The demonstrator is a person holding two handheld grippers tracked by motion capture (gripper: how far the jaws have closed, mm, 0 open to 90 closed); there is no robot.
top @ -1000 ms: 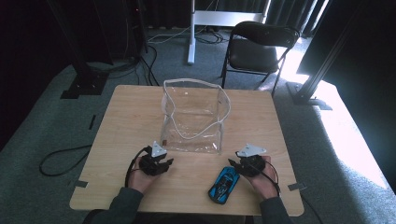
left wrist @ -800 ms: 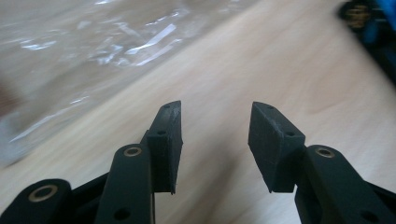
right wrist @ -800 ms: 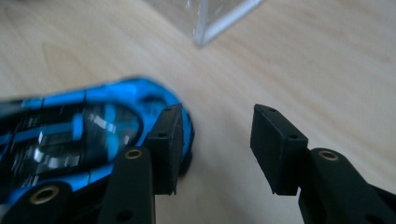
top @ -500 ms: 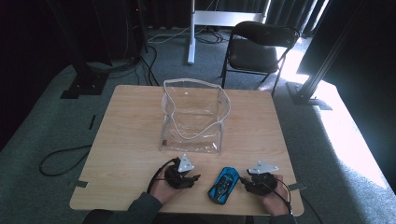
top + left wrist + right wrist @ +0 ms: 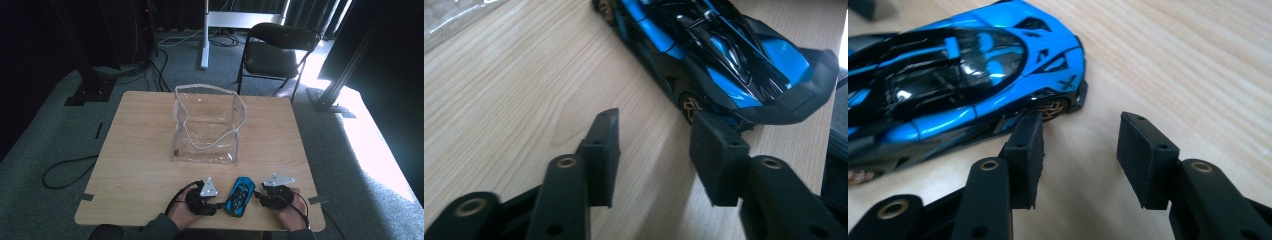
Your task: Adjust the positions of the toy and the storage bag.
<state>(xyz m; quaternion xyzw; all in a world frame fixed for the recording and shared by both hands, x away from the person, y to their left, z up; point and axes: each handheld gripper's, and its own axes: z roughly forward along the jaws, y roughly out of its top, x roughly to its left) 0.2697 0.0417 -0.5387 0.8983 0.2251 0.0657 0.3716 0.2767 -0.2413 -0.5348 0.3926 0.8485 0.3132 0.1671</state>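
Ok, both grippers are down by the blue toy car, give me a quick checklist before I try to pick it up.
1. Toy car resting flat on the table, between the two grippers: ok.
2. Left gripper open, nothing between its jaws, which have just been closing a little: ok.
3. Right gripper open, nothing between its jaws: ok.
4. Either gripper lined up around the car: not ok; the car lies beside each pair of jaws, not between them.
5. Whether a jaw already touches the car's wheel area: cannot tell.
6. Clear plastic bag standing upright with its mouth open, apart from the car: ok.
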